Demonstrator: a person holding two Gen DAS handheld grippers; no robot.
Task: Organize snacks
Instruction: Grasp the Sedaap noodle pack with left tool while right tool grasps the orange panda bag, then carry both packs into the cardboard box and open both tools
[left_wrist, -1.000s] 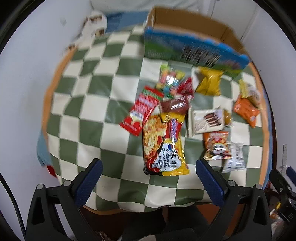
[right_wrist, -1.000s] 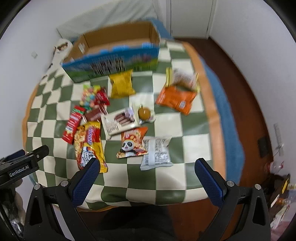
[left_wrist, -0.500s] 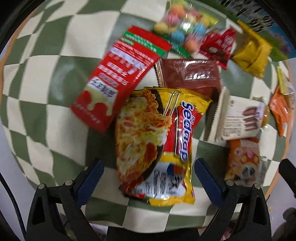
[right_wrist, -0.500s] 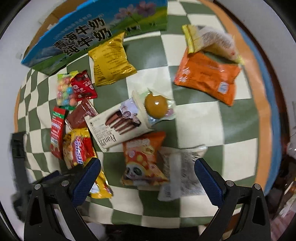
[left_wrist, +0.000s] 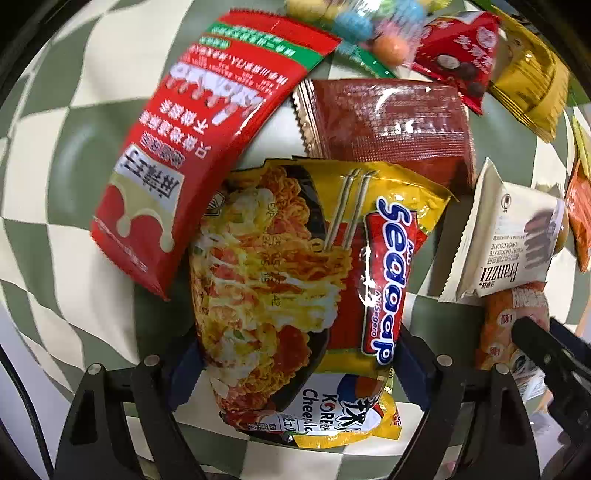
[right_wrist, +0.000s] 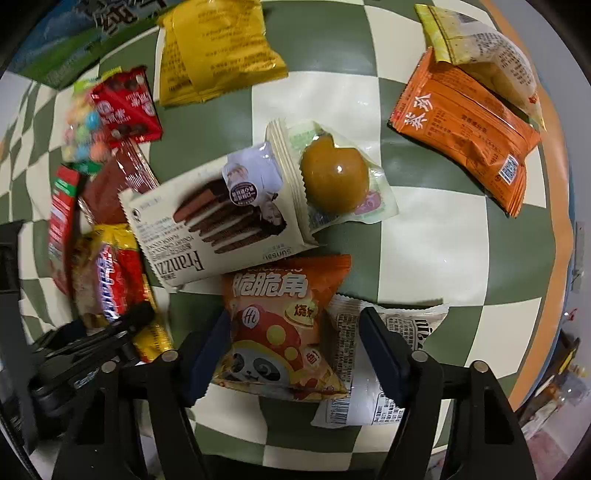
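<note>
Claws low over the table: left claw (left_wrist: 295, 373) astride noodle packet (left_wrist: 295, 295), right claw (right_wrist: 291, 354) astride panda snack bag (right_wrist: 280, 332).

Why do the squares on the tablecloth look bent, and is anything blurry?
Left wrist view: the fisheye lens bows the checked tablecloth; glare streaks the noodle packet. Right wrist view: same bowing; the candy bag at the left edge is smeared.

Candy bag (left_wrist: 369, 18) blurred, cut off at top edge; noodle packet (left_wrist: 295, 295) hiding left tool's (left_wrist: 291, 373) blue pads; blue carton (right_wrist: 74, 40) cropped at top.
</note>
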